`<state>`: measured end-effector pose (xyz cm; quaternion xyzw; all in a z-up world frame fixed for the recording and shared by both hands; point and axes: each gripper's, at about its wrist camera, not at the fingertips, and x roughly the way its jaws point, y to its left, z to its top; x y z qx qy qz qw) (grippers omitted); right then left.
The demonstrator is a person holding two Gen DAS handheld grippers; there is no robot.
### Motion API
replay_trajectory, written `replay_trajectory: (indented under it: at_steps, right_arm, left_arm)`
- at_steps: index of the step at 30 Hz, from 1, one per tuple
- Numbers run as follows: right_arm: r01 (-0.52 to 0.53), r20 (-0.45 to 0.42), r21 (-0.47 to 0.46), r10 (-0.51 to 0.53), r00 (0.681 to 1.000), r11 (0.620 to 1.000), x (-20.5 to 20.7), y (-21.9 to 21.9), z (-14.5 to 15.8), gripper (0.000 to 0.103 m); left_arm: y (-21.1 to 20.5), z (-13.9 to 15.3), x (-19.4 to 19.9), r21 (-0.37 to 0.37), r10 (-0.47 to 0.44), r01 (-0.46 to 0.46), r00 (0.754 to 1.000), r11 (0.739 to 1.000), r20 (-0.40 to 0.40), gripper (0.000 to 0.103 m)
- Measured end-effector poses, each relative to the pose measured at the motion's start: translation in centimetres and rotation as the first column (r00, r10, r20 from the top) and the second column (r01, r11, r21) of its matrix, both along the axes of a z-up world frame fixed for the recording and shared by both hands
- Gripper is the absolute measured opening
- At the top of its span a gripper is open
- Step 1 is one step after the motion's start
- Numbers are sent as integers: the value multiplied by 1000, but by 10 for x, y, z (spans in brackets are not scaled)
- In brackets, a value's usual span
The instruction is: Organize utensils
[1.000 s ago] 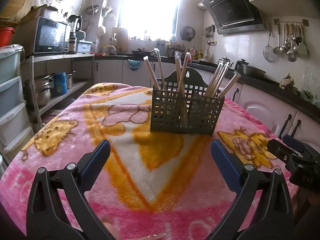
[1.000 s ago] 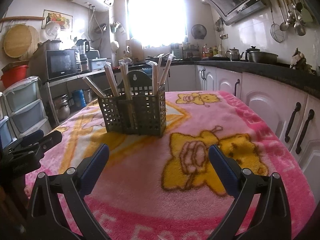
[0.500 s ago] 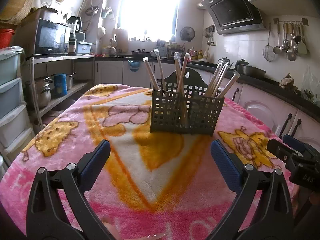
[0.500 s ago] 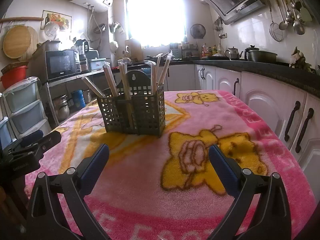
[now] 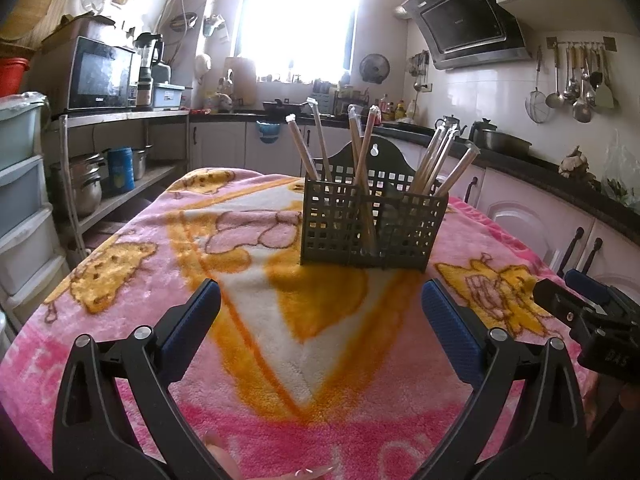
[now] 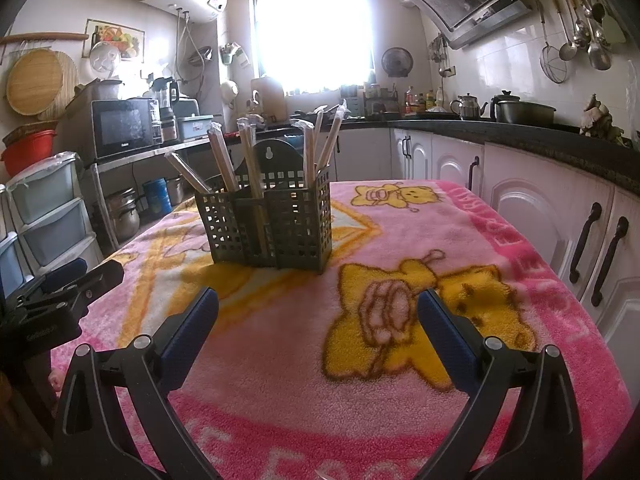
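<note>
A: Right, jaws first. Left gripper (image 5: pixel 320 306) — fingers spread wide, nothing between the blue pads (image 5: pixel 192 320), only blanket under the gap. Right gripper (image 6: pixel 318 308) the same: spread wide, empty.

B: Noted. And each one's position?

A: Both low over the near edge of the table, well short of the holder. From the left wrist camera the right gripper shows at the far right edge; from the right wrist camera the left one shows at the far left edge.

B: The task's things?

A: A dark grid-walled utensil holder (image 5: pixel 372 226) stands upright on the pink blanket (image 5: pixel 320 344), past mid-table. Wrapped chopsticks (image 5: pixel 362 160) lean out of its compartments — some left, some centre, some right. Which divider each pair sits behind, I cannot tell.

B: Surroundings?

A: Bright window (image 6: pixel 316 28) behind, microwave (image 6: pixel 124 126) on a shelf at left, white cabinets (image 6: pixel 540 216) at right, ladles (image 6: pixel 584 40) hung on the wall.
</note>
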<state>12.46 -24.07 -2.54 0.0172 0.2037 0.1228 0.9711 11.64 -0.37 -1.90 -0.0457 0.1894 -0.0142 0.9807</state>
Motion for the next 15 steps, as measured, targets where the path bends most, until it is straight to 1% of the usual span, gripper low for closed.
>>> replay_trajectory:
  at_steps: [15]
  right_arm:
    - [-4, 1, 0, 4, 1000, 1000, 0, 0, 0, 97]
  left_arm:
    - [-2, 1, 0, 2, 1, -1, 1000, 1000, -3, 92]
